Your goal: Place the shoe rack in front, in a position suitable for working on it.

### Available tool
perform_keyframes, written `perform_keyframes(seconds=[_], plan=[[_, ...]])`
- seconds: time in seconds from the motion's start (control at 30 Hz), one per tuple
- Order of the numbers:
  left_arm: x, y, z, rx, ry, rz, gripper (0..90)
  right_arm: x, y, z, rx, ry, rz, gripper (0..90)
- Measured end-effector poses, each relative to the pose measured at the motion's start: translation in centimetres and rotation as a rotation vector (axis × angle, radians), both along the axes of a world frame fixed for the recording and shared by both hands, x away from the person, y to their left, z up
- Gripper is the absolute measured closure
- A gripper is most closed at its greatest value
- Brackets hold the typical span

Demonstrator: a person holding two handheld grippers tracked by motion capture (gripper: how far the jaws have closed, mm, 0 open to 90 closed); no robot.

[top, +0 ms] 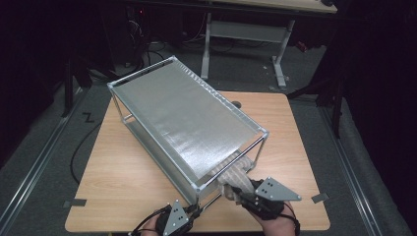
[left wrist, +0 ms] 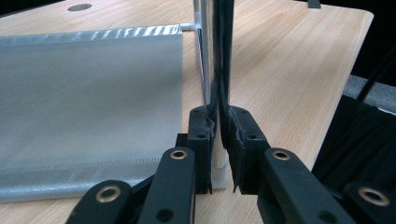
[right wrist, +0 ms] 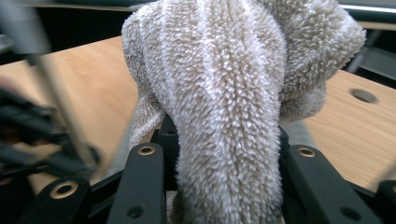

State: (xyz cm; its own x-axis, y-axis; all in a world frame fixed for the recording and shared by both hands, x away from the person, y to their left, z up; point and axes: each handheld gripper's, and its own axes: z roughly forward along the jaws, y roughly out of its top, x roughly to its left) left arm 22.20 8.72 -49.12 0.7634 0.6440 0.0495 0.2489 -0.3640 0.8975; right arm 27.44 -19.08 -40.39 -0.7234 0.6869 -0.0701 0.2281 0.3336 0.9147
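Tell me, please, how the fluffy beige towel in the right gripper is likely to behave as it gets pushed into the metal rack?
The towel will probably flop: it already droops over the right gripper, which is shut on it. Its thick pile looks soft, so it should compress rather than slide stiffly. It may snag on the rack, whose corner post the left gripper clamps.

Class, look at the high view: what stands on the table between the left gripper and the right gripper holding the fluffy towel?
In the high view, the rack's near corner post stands between them. The left gripper is shut on that post; the right gripper grips the towel.
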Motion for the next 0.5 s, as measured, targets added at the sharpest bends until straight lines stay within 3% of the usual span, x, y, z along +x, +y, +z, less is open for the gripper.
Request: perform_keyframes(seconds=[0.23, 0.5], plan=[[-0.5, 0.4, 0.0, -0.002, 0.000, 0.003, 79.7, 3.5, -3.4, 0.3, 0.038, 0.005, -0.162, 63.0], [-0.8, 0.5, -0.1, -0.001, 0.001, 0.004, 79.6, 5.6, -4.7, 0.0, 0.042, 0.009, -0.238, 63.1]])
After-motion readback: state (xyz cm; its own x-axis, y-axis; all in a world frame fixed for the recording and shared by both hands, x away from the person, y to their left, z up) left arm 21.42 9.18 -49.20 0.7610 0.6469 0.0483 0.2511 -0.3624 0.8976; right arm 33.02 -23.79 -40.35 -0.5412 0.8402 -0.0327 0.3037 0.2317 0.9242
